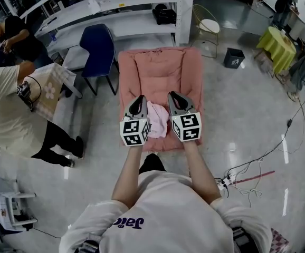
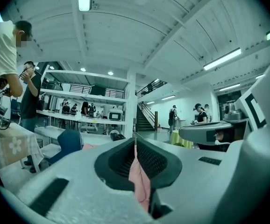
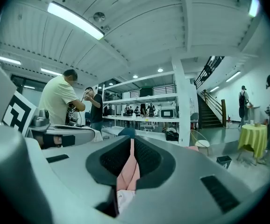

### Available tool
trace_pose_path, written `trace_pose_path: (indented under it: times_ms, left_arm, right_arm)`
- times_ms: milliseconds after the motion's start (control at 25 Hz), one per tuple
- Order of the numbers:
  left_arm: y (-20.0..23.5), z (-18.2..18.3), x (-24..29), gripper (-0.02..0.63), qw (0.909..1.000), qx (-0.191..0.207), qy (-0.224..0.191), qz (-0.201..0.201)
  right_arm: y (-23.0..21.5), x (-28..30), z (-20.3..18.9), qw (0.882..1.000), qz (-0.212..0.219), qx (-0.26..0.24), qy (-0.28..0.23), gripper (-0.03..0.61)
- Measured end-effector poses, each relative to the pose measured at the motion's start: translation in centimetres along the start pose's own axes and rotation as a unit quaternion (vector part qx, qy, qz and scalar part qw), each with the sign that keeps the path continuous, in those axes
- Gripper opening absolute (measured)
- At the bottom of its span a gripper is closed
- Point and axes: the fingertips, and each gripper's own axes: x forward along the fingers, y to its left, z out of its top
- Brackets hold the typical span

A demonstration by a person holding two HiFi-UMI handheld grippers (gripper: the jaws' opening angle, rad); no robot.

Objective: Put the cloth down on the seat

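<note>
Standing person (image 1: 7, 109): far left in the head view, in a pale shirt and dark trousers, well apart from the seat.
Blue chair (image 1: 98, 49): just left of the seat's back.
Left gripper (image 1: 138, 101): jaws pressed together on a fold of the cloth, at its left edge.
Cloth (image 1: 156, 119): pale pink, bunched between the two grippers over the seat's front part; contact with the cushion cannot be told.
Seat (image 1: 160, 67): pink, padded, straight ahead of the wearer.
Right gripper (image 1: 176, 98): jaws closed, pinching the cloth's right edge.
Yellow table (image 1: 275, 44): far right, well apart.
</note>
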Motion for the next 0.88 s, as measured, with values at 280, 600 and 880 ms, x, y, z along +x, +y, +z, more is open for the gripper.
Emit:
trace_pose_path:
  times_ms: [280,600,880]
  left_arm:
    - [-1.2,3.9,-1.3,0.014,0.9999,-0.007,-0.002,-0.014]
    - [-1.6,5.9,-2.4,0.014,0.9996,-0.003,-0.029,-0.006]
    - [-2.5,5.8,-2.4,0.014,0.9996,0.005,-0.026,-0.011]
  right_arm:
    - [-0.5,-1.8,3.3,1.0,-0.015,-0.003,-0.02,0.022]
    - [0.5,-2.4,4.2,0.999,-0.011,-0.03,-0.015,0.015]
    - [-0.2,-2.8,4.7,0.999,-0.008,-0.013,-0.03,0.015]
